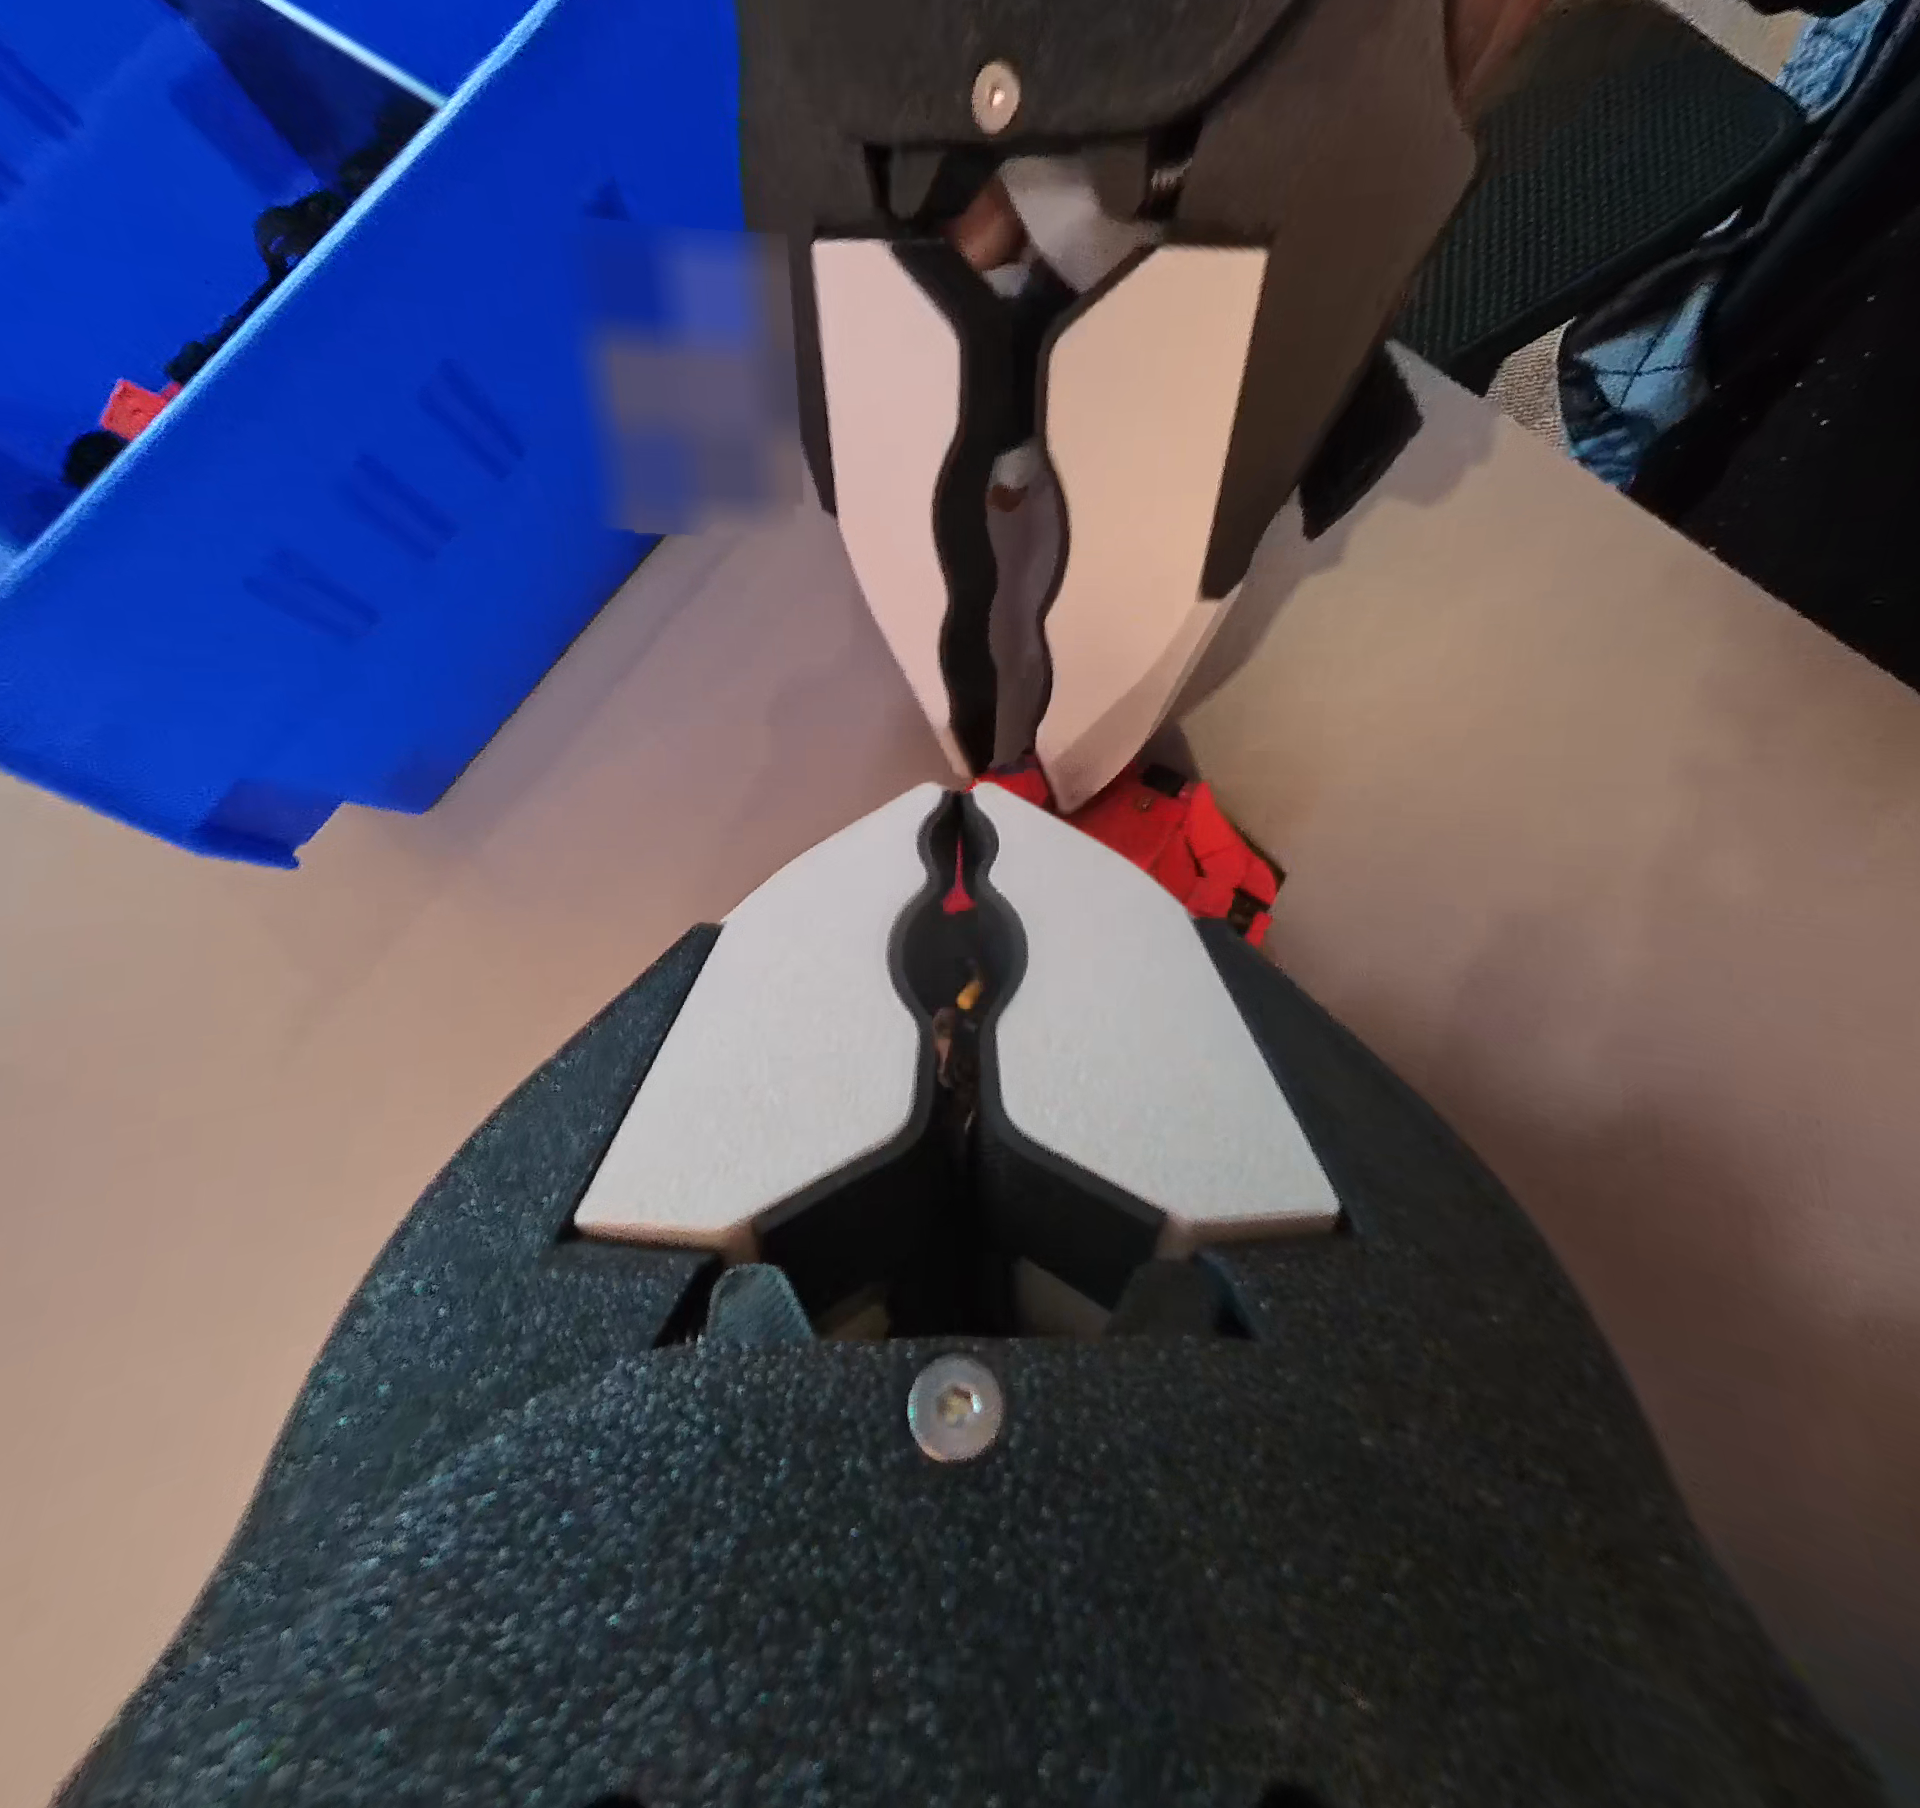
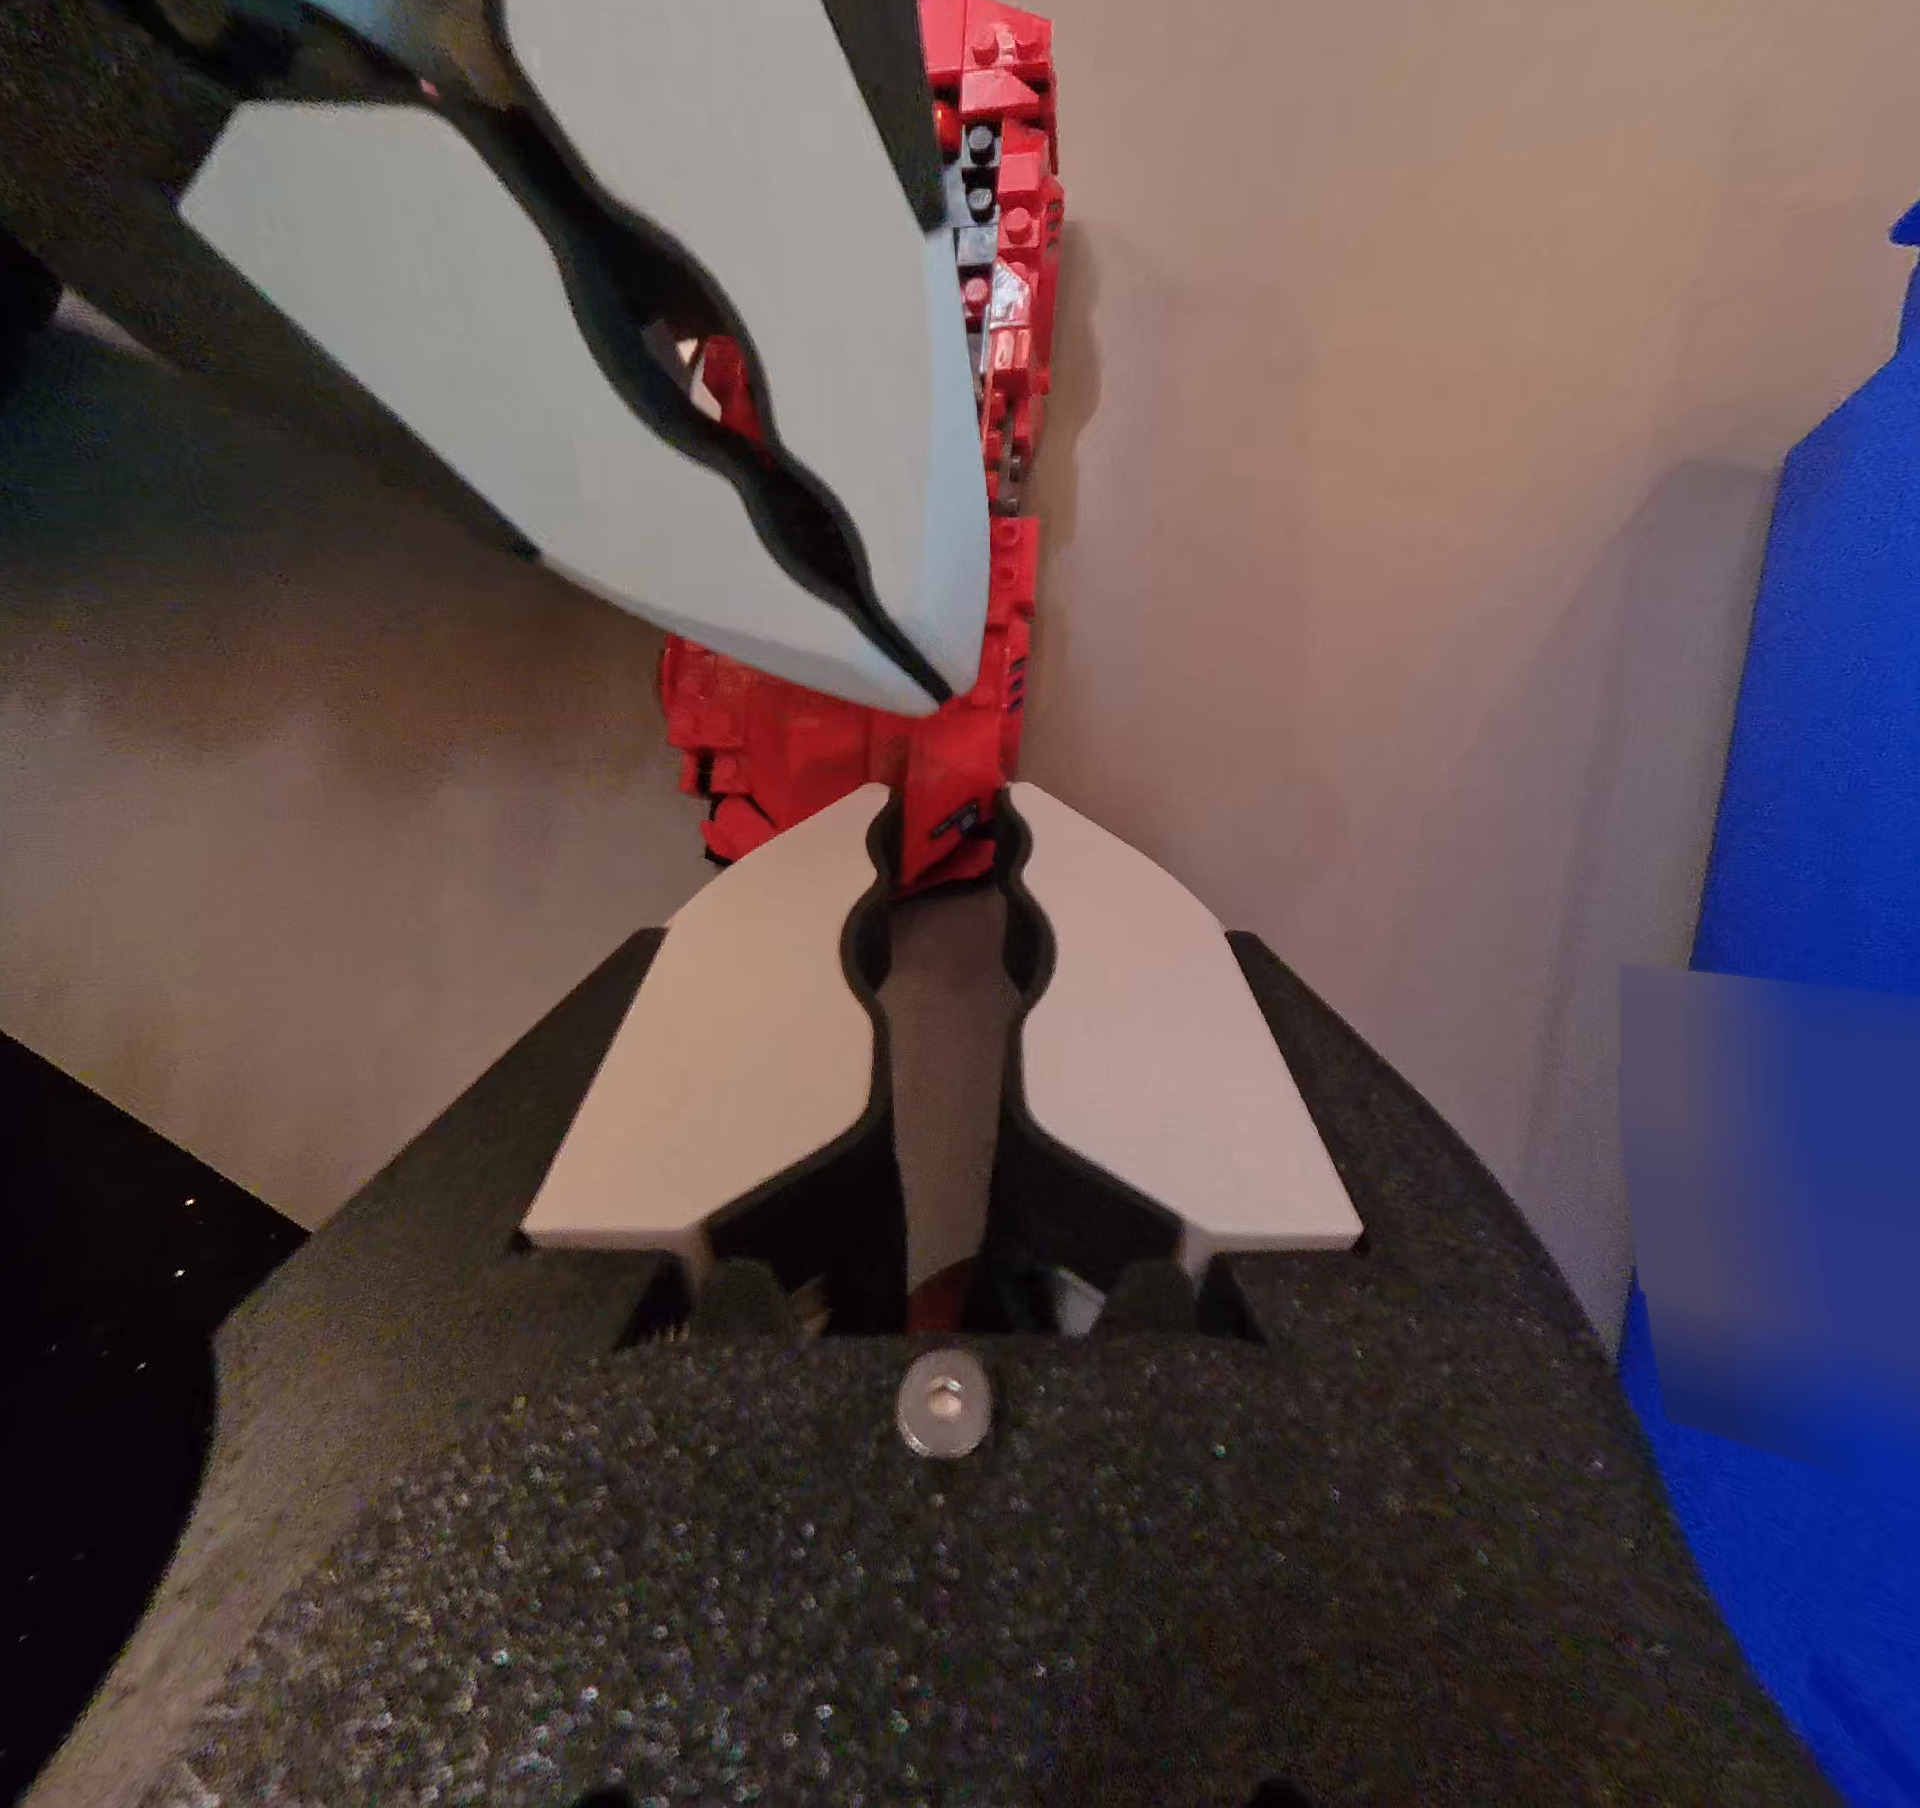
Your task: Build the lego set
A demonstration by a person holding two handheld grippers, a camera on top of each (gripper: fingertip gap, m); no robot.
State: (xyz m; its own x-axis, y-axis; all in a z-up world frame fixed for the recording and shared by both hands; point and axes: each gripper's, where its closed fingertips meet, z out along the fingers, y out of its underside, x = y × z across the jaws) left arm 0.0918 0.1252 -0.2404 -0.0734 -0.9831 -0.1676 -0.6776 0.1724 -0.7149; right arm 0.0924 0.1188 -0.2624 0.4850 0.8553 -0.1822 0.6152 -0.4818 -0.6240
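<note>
Long red plastic lego model (image 2: 997,553) with a few black and grey studs lying on the beige tabletop (image 2: 1351,408), already many bricks deep and clearly past the early stages. Right gripper (image 2: 945,802) with white fingers and black textured body clamped on the near end of the model, a red block wedged between the two tips. Left gripper (image 1: 961,797) of the same make pressed nose-down against the model close by, fingers drawn together; a sliver of red showing in the slot between them, though whether a small piece is pinched there cannot be told. In the left wrist view, both sets of tips almost touching, just above the red bricks.

Judged as a mid-to-late build: main body assembled, studs on the far end still bare, so more pieces probably to come. Large blue plastic parts bin (image 1: 312,408) just beside the work, with loose dark and red pieces inside one compartment, suggesting stock left to fit. Current step likely seating or pressing a small part onto the held end
</note>
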